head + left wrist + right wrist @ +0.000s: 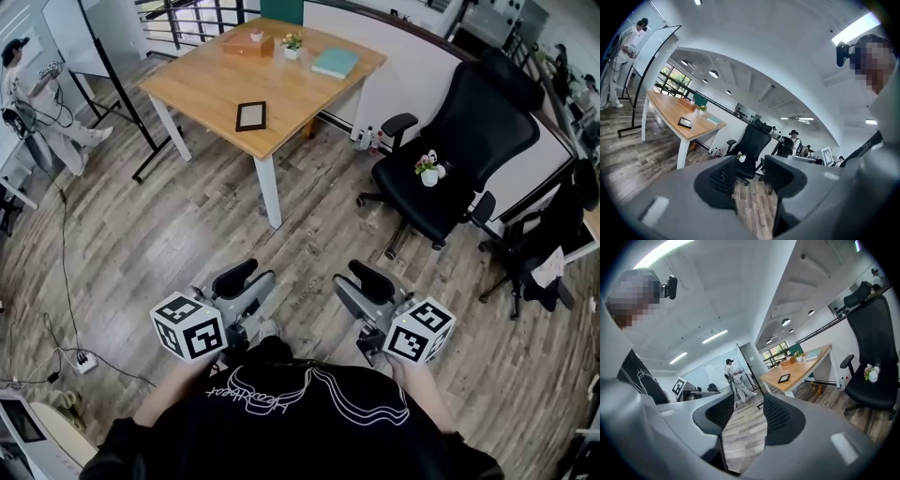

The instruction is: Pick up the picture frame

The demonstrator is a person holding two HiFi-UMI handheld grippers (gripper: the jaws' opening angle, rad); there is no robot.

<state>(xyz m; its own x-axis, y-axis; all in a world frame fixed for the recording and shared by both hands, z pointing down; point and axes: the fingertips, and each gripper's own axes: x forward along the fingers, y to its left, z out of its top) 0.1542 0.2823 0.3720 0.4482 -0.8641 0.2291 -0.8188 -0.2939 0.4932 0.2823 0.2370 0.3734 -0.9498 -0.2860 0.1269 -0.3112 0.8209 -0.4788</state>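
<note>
A small black picture frame (pixel 250 115) lies flat near the front corner of a wooden table (pixel 206 80). It also shows far off in the left gripper view as the picture frame (pixel 685 122) and in the right gripper view as the picture frame (pixel 784 378). My left gripper (pixel 247 278) and right gripper (pixel 359 278) hang low over the wood floor, close to my body and well short of the table. Both are open with nothing between the jaws.
A black office chair (pixel 459 150) with a small flower pot (pixel 429 170) on its seat stands right of the table. On the table are a tissue box (pixel 248 43), a potted plant (pixel 292 43) and a teal book (pixel 335 62). A whiteboard stand (pixel 122 84) and a person (pixel 37 98) are at left.
</note>
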